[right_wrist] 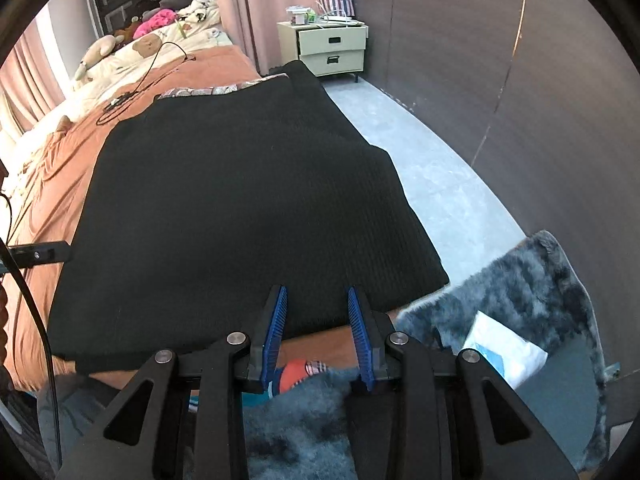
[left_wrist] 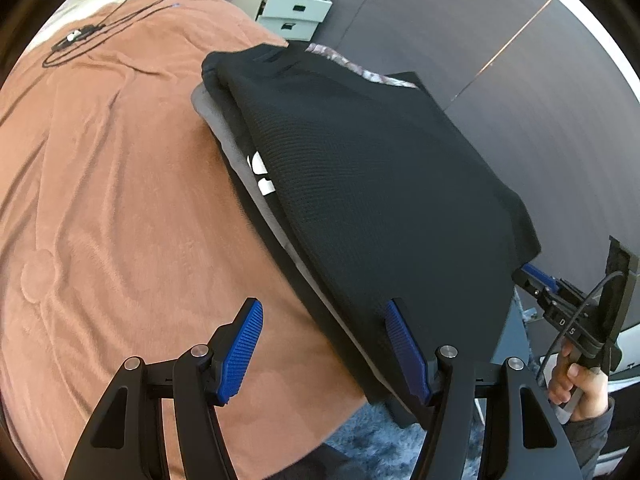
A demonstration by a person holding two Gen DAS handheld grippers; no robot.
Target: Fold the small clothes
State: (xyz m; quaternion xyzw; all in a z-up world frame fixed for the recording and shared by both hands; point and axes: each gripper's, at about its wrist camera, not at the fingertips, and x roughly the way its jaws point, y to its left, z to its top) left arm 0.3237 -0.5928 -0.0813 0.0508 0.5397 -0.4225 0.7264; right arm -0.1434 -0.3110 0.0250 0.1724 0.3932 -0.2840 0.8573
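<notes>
We see the black garment (left_wrist: 360, 168) lying folded on a stack of clothes at the bed's (left_wrist: 100, 200) near edge, overhanging that edge slightly. Our left tool (left_wrist: 324, 344) stands wide open with nothing held, one finger beside the garment's hem. Our right tool (right_wrist: 318, 332) is partly open over the hem, gripping nothing.

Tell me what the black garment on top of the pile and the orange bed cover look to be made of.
Black garment: looks like a matte knit or mesh fabric; fine ribbed rows run across it and it shows no sheen. Orange bed cover: appears a soft fleece or plush textile, with a velvety nap and gentle creases catching light. The exact fibre of either cannot be told.
</notes>
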